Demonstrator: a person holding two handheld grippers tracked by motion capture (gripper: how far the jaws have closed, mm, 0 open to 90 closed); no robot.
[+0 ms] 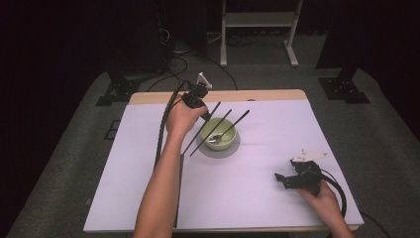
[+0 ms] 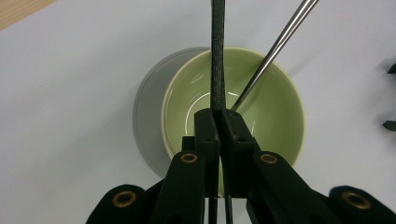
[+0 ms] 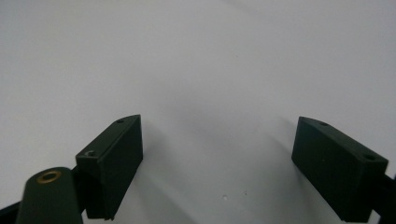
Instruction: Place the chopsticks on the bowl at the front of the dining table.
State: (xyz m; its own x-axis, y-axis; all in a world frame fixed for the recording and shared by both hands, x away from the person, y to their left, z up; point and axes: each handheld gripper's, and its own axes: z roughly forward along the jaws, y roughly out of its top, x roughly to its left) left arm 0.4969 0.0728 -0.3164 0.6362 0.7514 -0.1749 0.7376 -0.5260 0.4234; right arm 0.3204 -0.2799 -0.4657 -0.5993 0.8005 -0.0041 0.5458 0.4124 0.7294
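Dark floor and black stands ring a table (image 1: 148, 97) whose pale wood edge shows at twelve o'clock; a white sheet (image 1: 257, 188) covers nearly all of its top.

Near the sheet's middle, a little toward eleven o'clock, sits a round grey saucer (image 1: 233, 148), and on it stands a light green bowl (image 1: 229, 139). The bowl is glossy and smooth, a pale yellowish green inside with a thin lighter rim. In the left gripper view the saucer peeks out as a grey crescent at the bowl's nine o'clock side. A metal spoon (image 1: 216, 139) lies in the bowl, its straight shiny handle (image 2: 275, 49) leaning out over the rim toward one o'clock in that view.

The left gripper (image 1: 204, 115) hangs over the bowl's ten o'clock rim in the high view, carried by the left hand (image 1: 181, 120). Its jaws are pressed together on a thin dark rod (image 2: 217, 56) with a finely woven texture; the rod runs straight up from the pinch, across the middle of the bowl. In the high view three thin black lines cross the bowl slantwise, from seven o'clock toward one o'clock; which is rod and which is shadow cannot be told.

The right gripper (image 1: 281, 179) rests low at the sheet's four o'clock corner, well apart from the bowl, in the right hand (image 1: 324, 198). Its jaws stand wide apart with nothing between them but bare white sheet.
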